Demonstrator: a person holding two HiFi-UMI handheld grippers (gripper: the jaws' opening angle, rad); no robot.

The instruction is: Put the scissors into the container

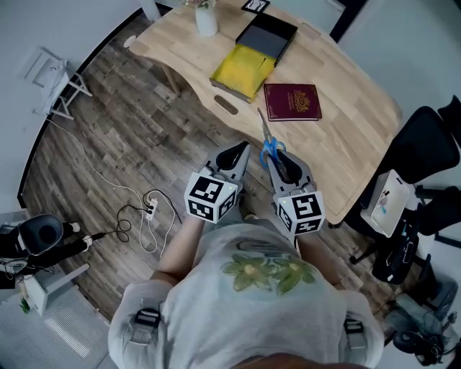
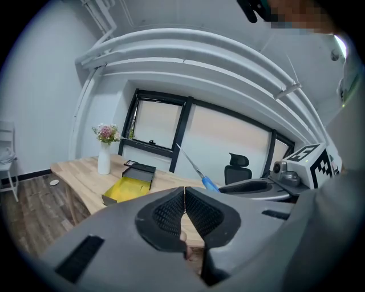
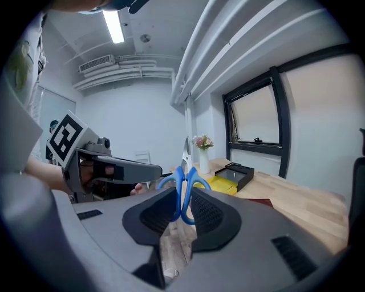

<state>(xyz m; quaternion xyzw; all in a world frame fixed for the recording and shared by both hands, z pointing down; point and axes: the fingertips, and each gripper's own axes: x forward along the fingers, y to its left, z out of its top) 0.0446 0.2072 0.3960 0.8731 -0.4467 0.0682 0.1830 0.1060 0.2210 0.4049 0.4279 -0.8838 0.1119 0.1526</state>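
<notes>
Blue-handled scissors (image 1: 269, 146) are held off the table with the blades pointing toward the far side; my right gripper (image 1: 279, 164) is shut on their handles (image 3: 181, 191). The blades (image 2: 193, 161) rise at the right in the left gripper view. My left gripper (image 1: 234, 160) hangs just left of the right one, its jaws pressed together (image 2: 184, 208) on nothing. A black container (image 1: 268, 36) with its yellow lid or tray (image 1: 243, 70) beside it lies on the far part of the wooden table (image 1: 346, 115). Both grippers hover at the table's near edge.
A maroon booklet (image 1: 291, 101) lies between the scissors and the container. A white vase with flowers (image 1: 205, 17) stands at the table's far edge. A black office chair (image 1: 425, 155) and a small cart (image 1: 385, 203) stand to the right. Cables (image 1: 140, 212) trail over the wood floor at left.
</notes>
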